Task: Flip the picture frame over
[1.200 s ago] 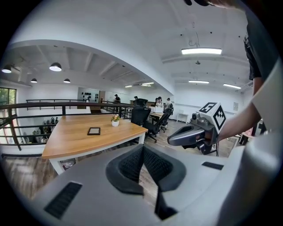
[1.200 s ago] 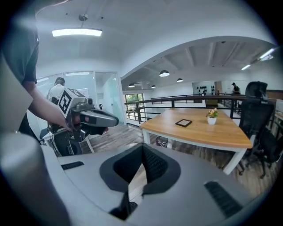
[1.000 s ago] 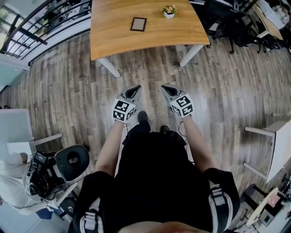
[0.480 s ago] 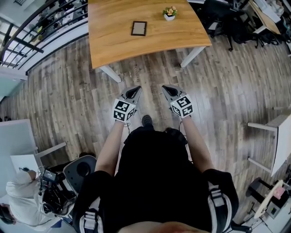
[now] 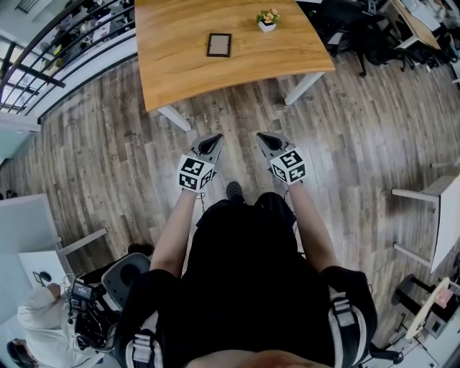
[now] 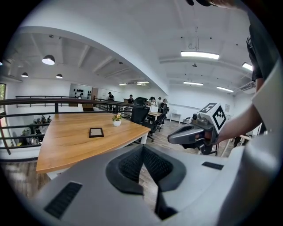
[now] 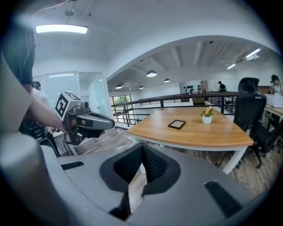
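Since the earlier frame, the wooden table (image 5: 180,68) had slid slightly lower in the head view as we faced it, and the bystander (image 5: 36,316) had drifted further down toward the lower left corner. We held the left gripper (image 5: 213,139) and the right gripper (image 5: 263,137) side by side at the centre of the frame, over the plank floor (image 5: 108,158). Both pointed toward the table and were well apart from it. Each had its jaws pressed together with nothing between them. The picture frame (image 5: 219,44), dark-bordered with a paler middle, lay flat on the tabletop at the upper middle of the frame, untouched. A small flowerpot (image 5: 267,19) stood near it, up and to its right.
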`<state>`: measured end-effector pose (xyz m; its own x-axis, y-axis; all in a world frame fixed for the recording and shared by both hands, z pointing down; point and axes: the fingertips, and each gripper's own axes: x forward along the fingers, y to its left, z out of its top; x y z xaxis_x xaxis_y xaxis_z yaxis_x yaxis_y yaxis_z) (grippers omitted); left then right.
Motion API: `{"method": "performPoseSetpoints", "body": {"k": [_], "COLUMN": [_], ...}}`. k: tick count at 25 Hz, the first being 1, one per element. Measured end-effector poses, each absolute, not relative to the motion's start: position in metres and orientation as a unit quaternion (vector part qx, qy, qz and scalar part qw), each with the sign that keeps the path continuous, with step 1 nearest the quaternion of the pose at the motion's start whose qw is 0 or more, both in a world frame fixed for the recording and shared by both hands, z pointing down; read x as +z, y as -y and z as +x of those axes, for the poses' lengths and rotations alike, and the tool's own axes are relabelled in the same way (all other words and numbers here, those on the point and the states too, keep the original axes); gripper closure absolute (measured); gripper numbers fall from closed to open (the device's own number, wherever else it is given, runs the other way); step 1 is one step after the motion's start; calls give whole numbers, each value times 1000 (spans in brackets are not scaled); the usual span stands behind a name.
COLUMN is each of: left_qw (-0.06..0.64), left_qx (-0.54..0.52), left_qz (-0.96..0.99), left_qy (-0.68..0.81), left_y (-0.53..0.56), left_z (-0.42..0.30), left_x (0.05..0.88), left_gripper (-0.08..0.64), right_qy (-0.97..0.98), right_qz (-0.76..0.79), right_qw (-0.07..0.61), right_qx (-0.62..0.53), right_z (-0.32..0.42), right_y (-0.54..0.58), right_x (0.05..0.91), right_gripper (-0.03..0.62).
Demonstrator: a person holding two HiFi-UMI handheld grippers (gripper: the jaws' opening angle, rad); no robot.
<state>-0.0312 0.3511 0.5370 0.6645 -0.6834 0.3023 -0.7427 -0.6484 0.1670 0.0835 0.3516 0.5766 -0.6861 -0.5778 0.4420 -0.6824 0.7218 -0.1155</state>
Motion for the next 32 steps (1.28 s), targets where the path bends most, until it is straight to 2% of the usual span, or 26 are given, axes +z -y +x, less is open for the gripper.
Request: {"method": "performPoseSetpoints", "body": {"k": [21,32], "left_qw": [141,156], "left_qx": [110,123], "left_qz": [894,884], "left_qy": [411,423], "left_y": [-326,-261], "left_z": [-54,-55], "left_x": [534,543], "left_gripper": [540,540], "right_qy": [910,911], "right_qz": [342,325], "right_qw": [190,196], "right_qx": [138,163], "right_z": [65,66], "right_y": [-316,-255], "right_x": [574,591], "right_gripper": [584,583]}}
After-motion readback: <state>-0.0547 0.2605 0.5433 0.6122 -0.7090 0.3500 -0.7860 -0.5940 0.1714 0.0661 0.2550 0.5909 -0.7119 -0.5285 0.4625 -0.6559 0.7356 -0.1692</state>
